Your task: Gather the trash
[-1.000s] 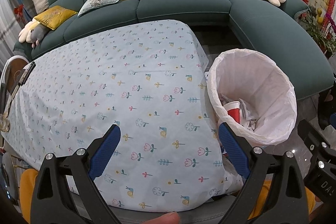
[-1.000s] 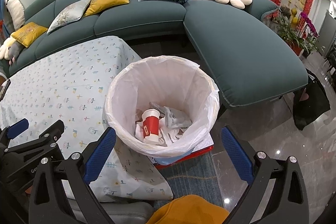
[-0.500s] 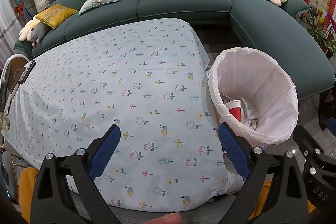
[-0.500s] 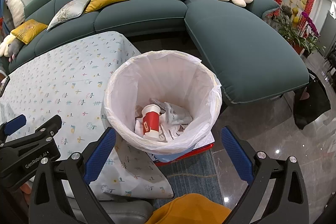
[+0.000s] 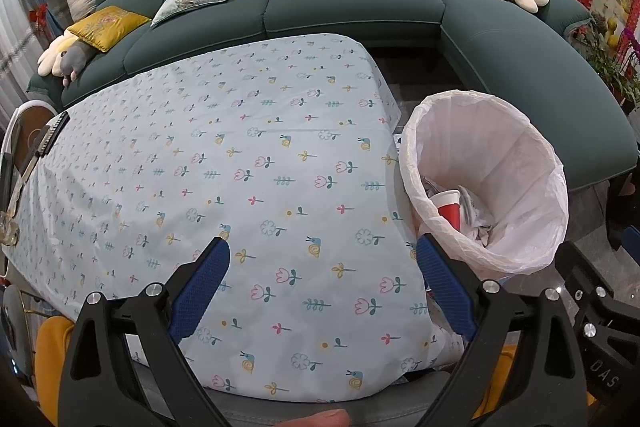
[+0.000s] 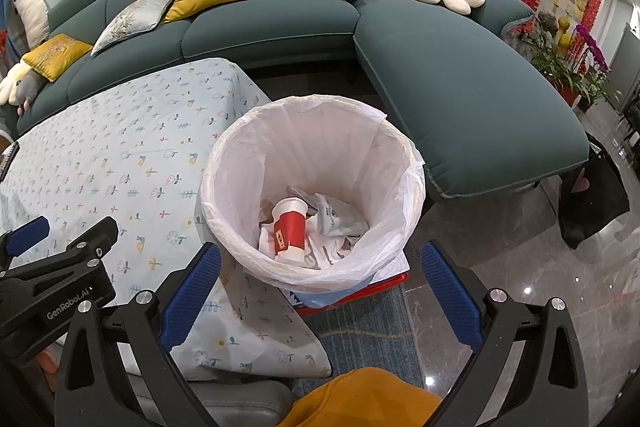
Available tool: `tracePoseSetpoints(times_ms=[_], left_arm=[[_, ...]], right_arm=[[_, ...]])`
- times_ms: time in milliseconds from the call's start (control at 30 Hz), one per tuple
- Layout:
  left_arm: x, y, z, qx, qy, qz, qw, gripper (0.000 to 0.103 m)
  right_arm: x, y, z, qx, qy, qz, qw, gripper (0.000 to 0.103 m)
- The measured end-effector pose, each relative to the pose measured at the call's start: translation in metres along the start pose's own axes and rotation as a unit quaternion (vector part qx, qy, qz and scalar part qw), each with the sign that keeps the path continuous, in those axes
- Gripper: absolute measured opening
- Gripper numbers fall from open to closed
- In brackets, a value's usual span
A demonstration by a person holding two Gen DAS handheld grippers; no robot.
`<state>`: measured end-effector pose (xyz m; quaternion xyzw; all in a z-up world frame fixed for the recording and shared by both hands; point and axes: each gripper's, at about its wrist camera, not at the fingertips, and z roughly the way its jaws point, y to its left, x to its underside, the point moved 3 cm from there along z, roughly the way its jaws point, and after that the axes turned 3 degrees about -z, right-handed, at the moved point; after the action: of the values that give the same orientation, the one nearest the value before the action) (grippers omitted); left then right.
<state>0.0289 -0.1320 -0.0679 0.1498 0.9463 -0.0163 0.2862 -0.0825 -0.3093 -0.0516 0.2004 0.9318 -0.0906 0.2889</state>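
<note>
Bin (image 6: pixel 316 143) ahead of right gripper (image 6: pixel 320 267) (agape)

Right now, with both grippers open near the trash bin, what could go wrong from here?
The right gripper is open just above the trash bin rim; dropping lower could snag the thin white liner and pull it off. The bin sits against the hanging tablecloth, so a nudge from the open left gripper might drag cloth or tip the bin, spilling the red cup and crumpled paper.
</note>
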Motion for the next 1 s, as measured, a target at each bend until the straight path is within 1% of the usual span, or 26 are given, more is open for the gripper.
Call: tracePoseSetpoints(times_ms=[567, 733, 1000], left_arm=[[0.004, 0.002, 0.002, -0.016, 0.004, 0.003, 0.9999, 0.090], [0.004, 0.005, 0.005, -0.014, 0.011, -0.004, 0.9998, 0.090], [0.004, 0.004, 0.005, -0.012, 0.011, 0.001, 0.9999, 0.090]], right_arm=[[0.006, -0.001, 0.001, 0.000, 0.004, 0.001, 1.000, 0.096], [0.009, -0.002, 0.002, 0.000, 0.005, 0.001, 1.000, 0.096], [0.011, -0.003, 0.003, 0.001, 0.006, 0.002, 1.000, 0.096]])
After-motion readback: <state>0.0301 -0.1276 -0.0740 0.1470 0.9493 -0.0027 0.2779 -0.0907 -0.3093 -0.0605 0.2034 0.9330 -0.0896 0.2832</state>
